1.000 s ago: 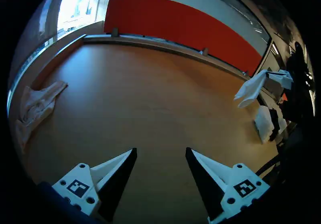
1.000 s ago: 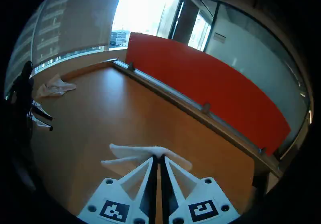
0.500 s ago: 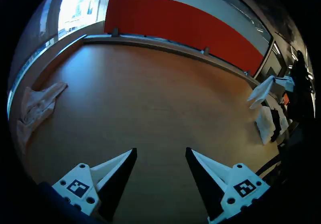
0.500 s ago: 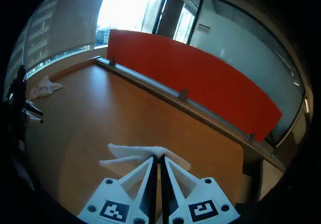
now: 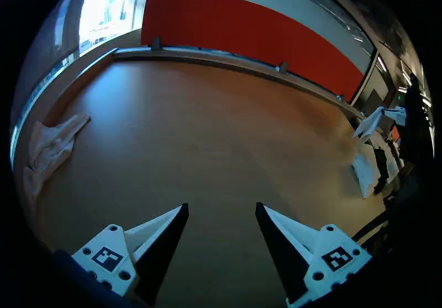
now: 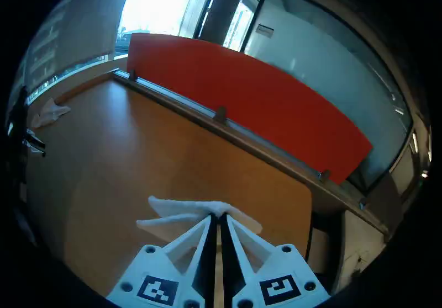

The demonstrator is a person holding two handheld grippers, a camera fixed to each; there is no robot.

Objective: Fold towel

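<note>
Here, towel (image 6: 188, 208) white and bunched, pinched by right gripper (image 6: 219, 217)

Both views over table (image 5: 221, 131), facing red divider (image 6: 248, 98) (both shared); right view near table's end.

Office (red desk divider (image 5: 248, 29), glass partition (image 6: 320, 54))

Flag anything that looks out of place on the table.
In the left gripper view, a crumpled towel lies bunched and unfolded at the table's left edge. The right hand-held gripper pinches a second towel in a wad. Nothing looks spilled or damaged.
</note>
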